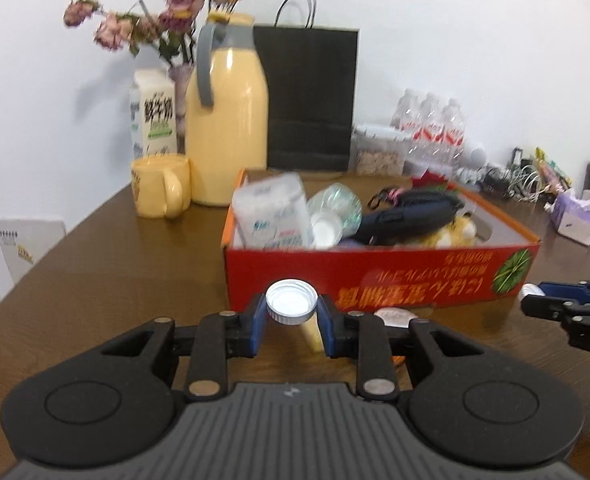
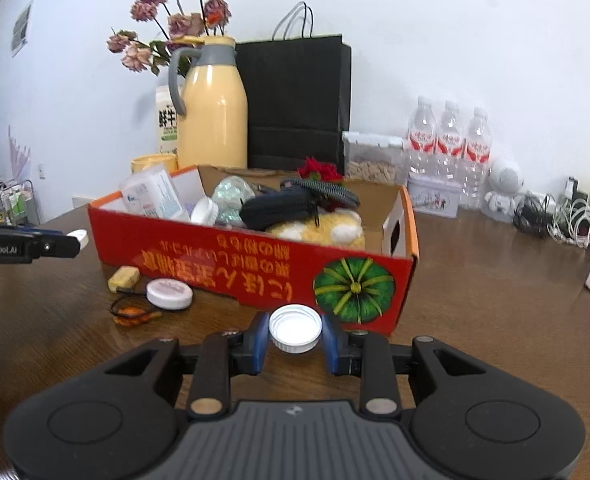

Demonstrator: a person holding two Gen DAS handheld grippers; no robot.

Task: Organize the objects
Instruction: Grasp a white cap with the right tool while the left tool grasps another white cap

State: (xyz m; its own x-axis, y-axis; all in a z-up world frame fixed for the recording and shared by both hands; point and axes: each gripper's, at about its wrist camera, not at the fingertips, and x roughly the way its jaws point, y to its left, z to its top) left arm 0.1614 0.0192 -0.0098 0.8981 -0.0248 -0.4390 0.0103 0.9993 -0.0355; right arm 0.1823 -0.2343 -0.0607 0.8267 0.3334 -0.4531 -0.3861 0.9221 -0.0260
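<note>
Left wrist view: the left gripper (image 1: 291,320) pinches a white bottle cap (image 1: 291,307) between its blue pads, lifted just in front of the red box (image 1: 379,276), which sits at twelve o'clock. The box already holds a tissue pack (image 1: 269,210), a crumpled clear bottle (image 1: 337,210), a dark pouch (image 1: 407,216) and a yellow plush toy (image 1: 453,232), so I judge the sorting well along. At four o'clock of the cap, a small round tin (image 1: 395,315) lies on the table (image 1: 95,272), half hidden behind the finger; a yellow bar below the cap is mostly covered. The right gripper (image 1: 535,300) enters at three o'clock, its tip cut off by the frame edge.

Right wrist view: the right gripper (image 2: 295,340) likewise grips a second white cap (image 2: 295,328), near the box's front wall. At ten o'clock, a yellow eraser-like block (image 2: 123,278), the tin and an orange tangle (image 2: 133,312), too small to identify, lie loose on the table. These, and both caps, seem left to put away. The left gripper shows at nine o'clock, its pads mostly cut off by the frame.
</note>
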